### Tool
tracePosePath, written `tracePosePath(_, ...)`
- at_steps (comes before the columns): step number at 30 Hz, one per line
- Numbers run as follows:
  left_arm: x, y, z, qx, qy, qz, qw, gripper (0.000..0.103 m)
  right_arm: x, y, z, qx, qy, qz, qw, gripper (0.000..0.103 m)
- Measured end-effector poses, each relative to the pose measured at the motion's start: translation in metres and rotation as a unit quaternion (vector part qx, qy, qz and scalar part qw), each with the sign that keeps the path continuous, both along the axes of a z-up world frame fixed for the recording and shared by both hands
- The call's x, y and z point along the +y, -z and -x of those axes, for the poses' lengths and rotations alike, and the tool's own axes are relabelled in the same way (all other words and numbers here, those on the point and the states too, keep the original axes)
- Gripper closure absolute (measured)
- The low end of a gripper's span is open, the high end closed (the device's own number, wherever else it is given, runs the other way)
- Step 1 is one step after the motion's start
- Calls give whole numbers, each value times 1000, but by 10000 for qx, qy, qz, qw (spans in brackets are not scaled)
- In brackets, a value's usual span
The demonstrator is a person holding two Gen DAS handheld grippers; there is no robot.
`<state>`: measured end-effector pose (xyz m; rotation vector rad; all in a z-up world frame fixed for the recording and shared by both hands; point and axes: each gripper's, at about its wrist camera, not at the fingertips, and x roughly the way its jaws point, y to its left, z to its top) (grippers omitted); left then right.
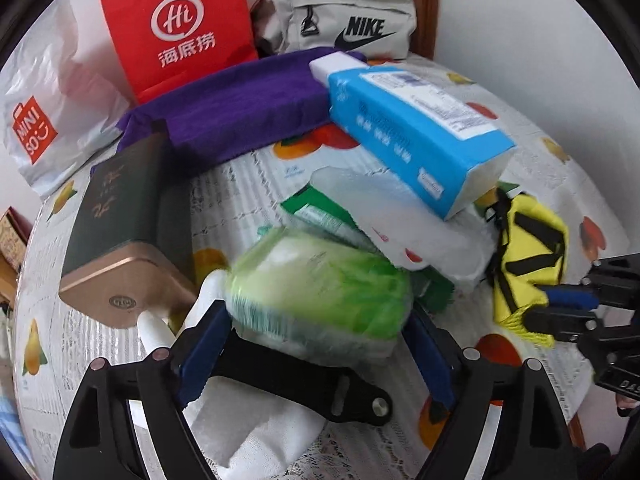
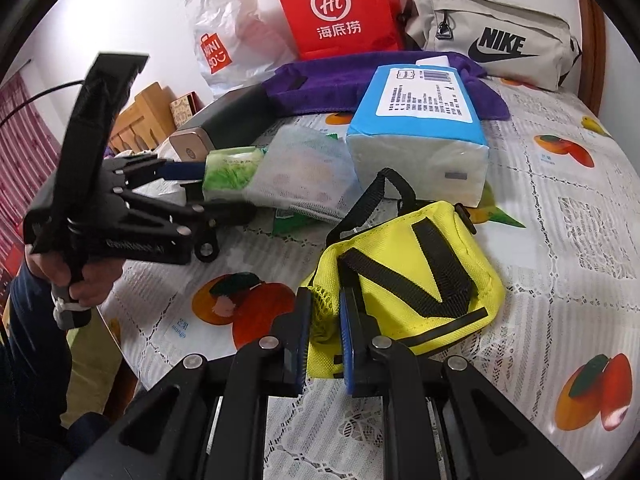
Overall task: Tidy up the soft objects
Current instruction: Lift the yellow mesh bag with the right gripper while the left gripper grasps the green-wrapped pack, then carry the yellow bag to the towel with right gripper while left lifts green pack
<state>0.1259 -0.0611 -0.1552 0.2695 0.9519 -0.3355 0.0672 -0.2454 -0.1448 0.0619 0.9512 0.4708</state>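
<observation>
A green tissue pack lies between the blue pads of my left gripper. The jaws stand wide at its two sides without squeezing it, and the pack is blurred. From the right wrist view the same pack sits between the left gripper's fingers. My right gripper is shut on the mesh edge of a yellow pouch with black straps, which rests on the table. The left wrist view shows that pouch at the right with the right gripper on its lower edge.
A blue tissue pack leans on a white clear-wrapped pack. Behind are a purple towel, a dark box with a gold end, a red paper bag, a grey Nike bag and a white plastic bag. White cloth lies under the left gripper.
</observation>
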Motion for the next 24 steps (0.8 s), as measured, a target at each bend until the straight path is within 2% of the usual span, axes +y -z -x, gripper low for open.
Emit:
tracePosePath(3,5,-4,3,-140,-101,20,9998,37,1,-1,0,-17,33,27,10000,89)
tracePosePath(6,16,-15,5,-170,-229,371,9989,40,6,-6,3,-137,9,228,9996,90)
tracePosePath(16,52,-45,20,-454,-590,840,9937,40,-1,-25,10,-332,225,252,9989,90)
tracePosePath(24,81,-55,33,-556,-952,996,9889,40,-2,-43,14,-455,374,122,9982,90)
